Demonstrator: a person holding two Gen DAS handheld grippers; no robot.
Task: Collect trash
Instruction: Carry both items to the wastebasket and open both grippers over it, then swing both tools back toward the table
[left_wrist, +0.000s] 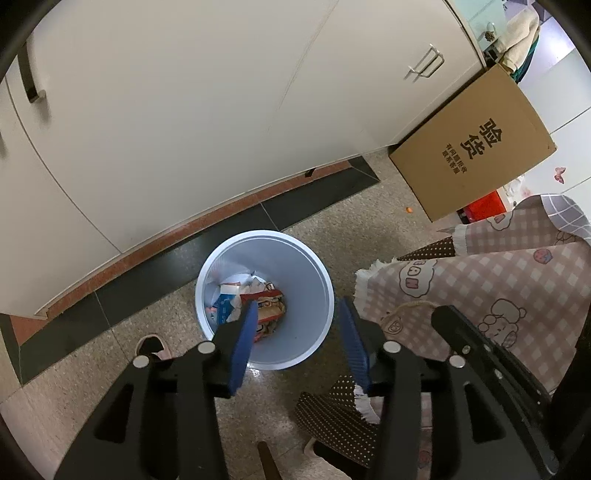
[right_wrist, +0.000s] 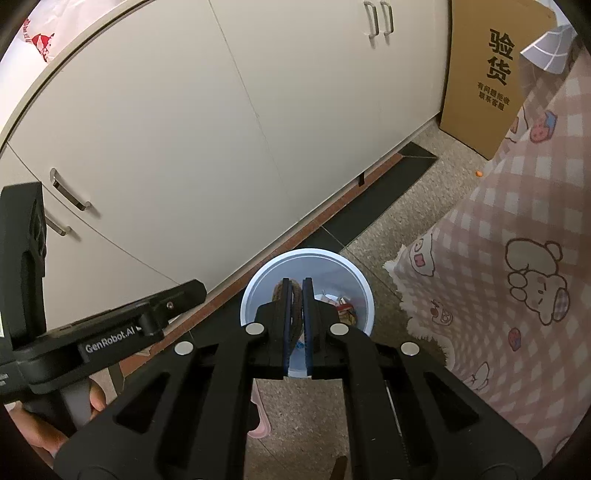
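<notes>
The left hand-held gripper (left_wrist: 299, 306) hangs over a white waste bin (left_wrist: 317, 280) on the speckled floor (left_wrist: 369, 206), its blue pads (left_wrist: 243, 343) standing apart with nothing between them. Crumpled wrappers and cartons (left_wrist: 251, 302) lie at the bottom of the bin. The right hand-held gripper (right_wrist: 297, 286) points down over the same bin (right_wrist: 364, 295) with its jaws pinched tight on a brown braided piece (right_wrist: 294, 306). White cabinet doors (left_wrist: 184, 110) stand behind, a cardboard box (left_wrist: 476, 144) beside them, and a pink checked cloth (left_wrist: 517, 280) hangs next to the bin.
</notes>
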